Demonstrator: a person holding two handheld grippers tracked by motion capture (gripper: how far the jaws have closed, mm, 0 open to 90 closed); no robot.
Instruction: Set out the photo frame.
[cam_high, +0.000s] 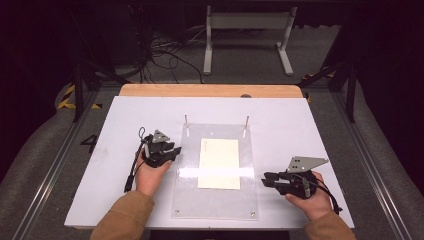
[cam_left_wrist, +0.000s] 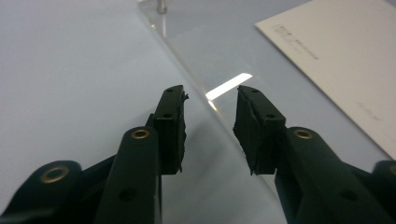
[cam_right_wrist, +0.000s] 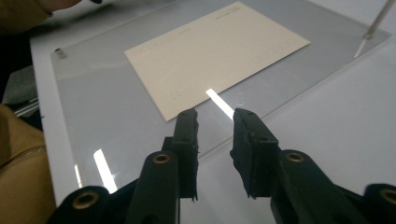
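Clear acrylic sheet (cam_high: 216, 200) lying flat at the middle of the white worktop (cam_high: 110, 145), reaching close to the near edge, with a small fastener at each near corner and two thin metal pins (cam_high: 186, 120) standing at its far corners. Cream paper card (cam_high: 219, 163) flat at the sheet's centre, long side running from near to far; whether on top of the sheet or under it cannot be told. Bright strip of glare across the sheet and the card's near part.

Left gripper (cam_high: 172, 151) held in the left hand (cam_high: 148, 175) just beside the sheet's left edge, pointing toward it. In the left gripper view (cam_left_wrist: 210, 126), jaws apart with a clear gap, nothing between the pads, the sheet's left edge running below the gap.

Right gripper (cam_high: 266, 180) held in the right hand (cam_high: 312, 200) just beside the sheet's right edge, nearer the worktop's near edge than the left one, pointing toward the sheet. In the right gripper view (cam_right_wrist: 215, 140), jaws apart by a narrower gap, empty, hanging over the sheet's right edge, the card's near corner just beyond the tips.

Tan sleeves (cam_high: 122, 217) on both forearms at the near edge.
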